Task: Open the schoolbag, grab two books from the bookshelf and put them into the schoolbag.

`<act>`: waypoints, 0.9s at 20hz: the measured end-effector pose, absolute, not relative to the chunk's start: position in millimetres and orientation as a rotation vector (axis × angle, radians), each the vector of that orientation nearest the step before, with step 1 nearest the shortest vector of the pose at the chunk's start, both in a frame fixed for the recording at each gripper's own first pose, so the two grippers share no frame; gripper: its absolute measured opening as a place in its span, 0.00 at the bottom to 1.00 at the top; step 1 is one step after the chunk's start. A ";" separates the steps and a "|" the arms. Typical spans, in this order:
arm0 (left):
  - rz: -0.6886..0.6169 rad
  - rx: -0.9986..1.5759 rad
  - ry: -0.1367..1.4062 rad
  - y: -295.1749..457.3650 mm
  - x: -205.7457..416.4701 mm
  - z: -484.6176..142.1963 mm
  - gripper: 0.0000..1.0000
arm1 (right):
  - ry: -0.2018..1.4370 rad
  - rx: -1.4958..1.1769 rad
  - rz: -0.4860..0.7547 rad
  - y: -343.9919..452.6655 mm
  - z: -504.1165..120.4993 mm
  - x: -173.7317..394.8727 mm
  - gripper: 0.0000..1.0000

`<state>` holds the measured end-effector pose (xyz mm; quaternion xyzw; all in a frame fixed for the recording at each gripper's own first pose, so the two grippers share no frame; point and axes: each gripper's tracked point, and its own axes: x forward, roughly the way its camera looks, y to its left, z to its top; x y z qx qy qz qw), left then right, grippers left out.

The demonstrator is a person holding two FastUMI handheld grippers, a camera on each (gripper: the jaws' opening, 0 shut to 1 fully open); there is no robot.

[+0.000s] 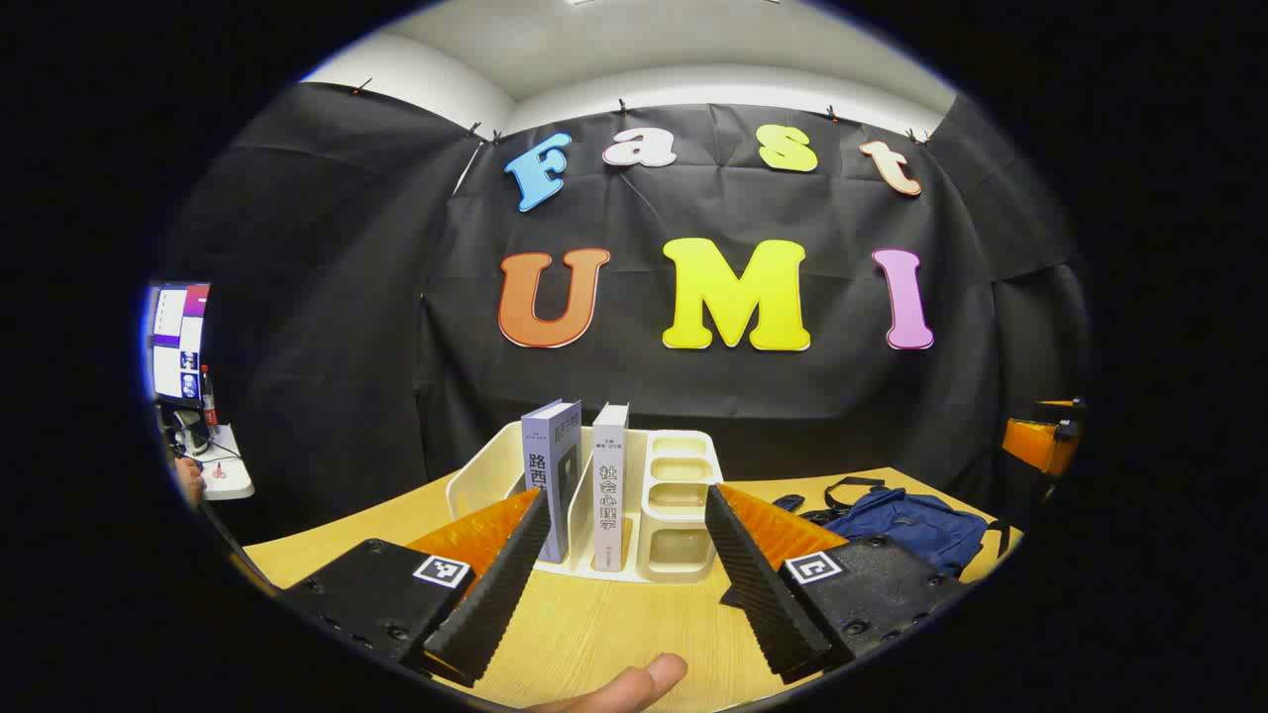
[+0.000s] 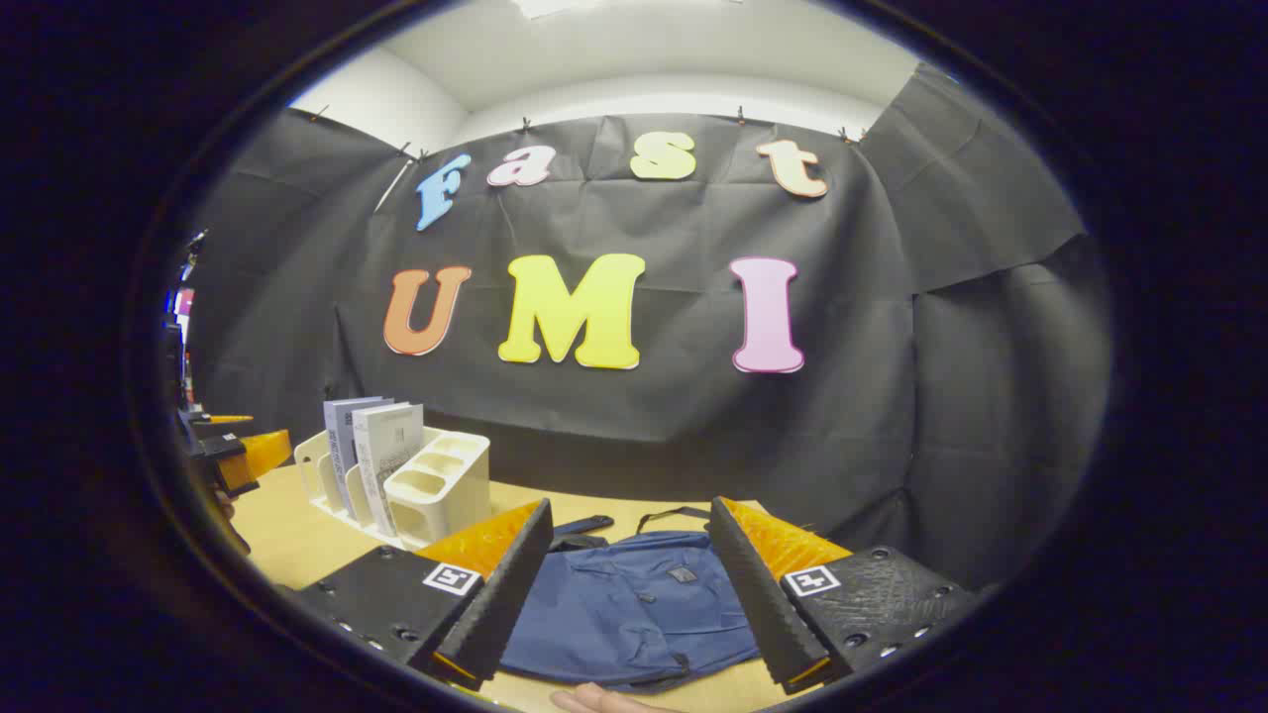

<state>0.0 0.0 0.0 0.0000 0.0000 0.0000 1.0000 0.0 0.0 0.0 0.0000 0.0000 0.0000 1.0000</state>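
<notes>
Blue schoolbag (image 2: 634,609) is laid flat near the counter's (image 1: 614,624) right edge, framed by the wide-spread right tool (image 2: 626,584). Two books (image 1: 580,480) are stood upright in the bookshelf (image 1: 684,495), faced by the wide-spread left tool (image 1: 626,569).

Staged recording booth, not a lived-in room: black cloth wall (image 1: 327,327) pinned up by clips below a white ceiling (image 1: 684,45), enclosing a bare wooden table (image 1: 614,624). Off to the far left, lit computer monitor (image 1: 176,342) on a cluttered side desk (image 1: 226,473), lab-fashion.
</notes>
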 end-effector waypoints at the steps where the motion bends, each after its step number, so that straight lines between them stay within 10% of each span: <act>1: 0.005 0.004 0.009 3.1 4.5 -4.4 0.99 | -0.004 -0.009 0.002 -0.2 -2.4 3.7 0.97; 18: 0.032 -0.012 0.010 45.4 49.4 0.0 0.99 | 0.067 0.048 0.032 -18.5 -15.1 48.6 0.97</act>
